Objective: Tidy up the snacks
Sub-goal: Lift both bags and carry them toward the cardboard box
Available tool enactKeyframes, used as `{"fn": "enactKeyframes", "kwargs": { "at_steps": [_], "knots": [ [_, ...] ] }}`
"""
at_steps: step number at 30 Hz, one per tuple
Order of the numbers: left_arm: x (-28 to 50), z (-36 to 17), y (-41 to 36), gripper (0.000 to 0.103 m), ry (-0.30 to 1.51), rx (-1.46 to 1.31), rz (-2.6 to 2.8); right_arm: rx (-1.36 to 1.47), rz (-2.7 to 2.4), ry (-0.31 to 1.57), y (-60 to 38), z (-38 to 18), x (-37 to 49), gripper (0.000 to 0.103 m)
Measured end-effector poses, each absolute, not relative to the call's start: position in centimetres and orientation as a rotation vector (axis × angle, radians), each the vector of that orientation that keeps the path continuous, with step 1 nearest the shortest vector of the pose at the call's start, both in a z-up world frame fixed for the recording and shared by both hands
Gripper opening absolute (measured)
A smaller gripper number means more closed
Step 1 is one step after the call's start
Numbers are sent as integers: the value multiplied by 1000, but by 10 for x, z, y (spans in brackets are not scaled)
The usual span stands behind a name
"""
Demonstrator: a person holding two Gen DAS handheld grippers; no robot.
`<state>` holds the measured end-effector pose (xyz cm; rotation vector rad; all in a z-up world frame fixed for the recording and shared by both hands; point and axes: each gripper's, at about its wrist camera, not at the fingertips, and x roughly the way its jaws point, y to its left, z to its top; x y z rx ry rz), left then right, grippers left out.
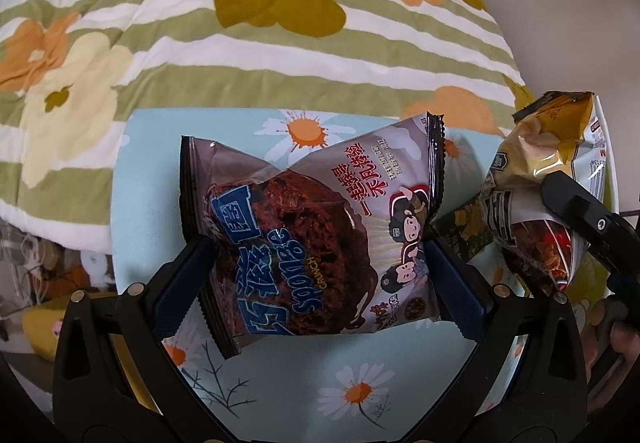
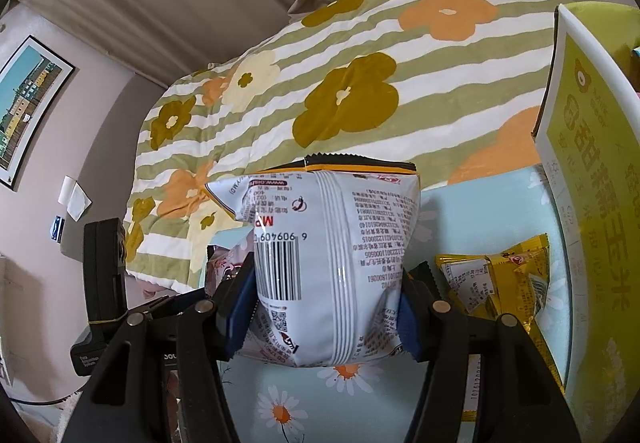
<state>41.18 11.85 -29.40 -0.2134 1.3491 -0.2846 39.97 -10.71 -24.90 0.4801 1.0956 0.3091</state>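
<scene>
Left gripper (image 1: pixel 316 263) clamps brown snack packet (image 1: pixel 304 239), lower edge hidden

Two close, down-tilted wrist views

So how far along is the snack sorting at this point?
Nothing looks finished. In hand: the left gripper is shut on the brown sponge-cake packet, the right gripper on a white-backed yellow packet. Left: placing both, plus the yellow packet lying on the daisy cloth beside the yellow box.
</scene>
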Motion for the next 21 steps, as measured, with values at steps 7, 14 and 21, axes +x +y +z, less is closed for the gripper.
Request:
{"fn": "enactKeyframes", "kwargs": {
  "at_steps": [7,14,21],
  "knots": [
    [406,-286,132,90,1315,-300,-315,473,317,1084,-106,-243,398,56],
    [398,-275,138,81,1288,-323,-330,465,327,1060,-105,-235,393,56],
    [388,-251,141,79,1230,-332,-349,469,337,1028,-107,-221,386,56]
  ]
}}
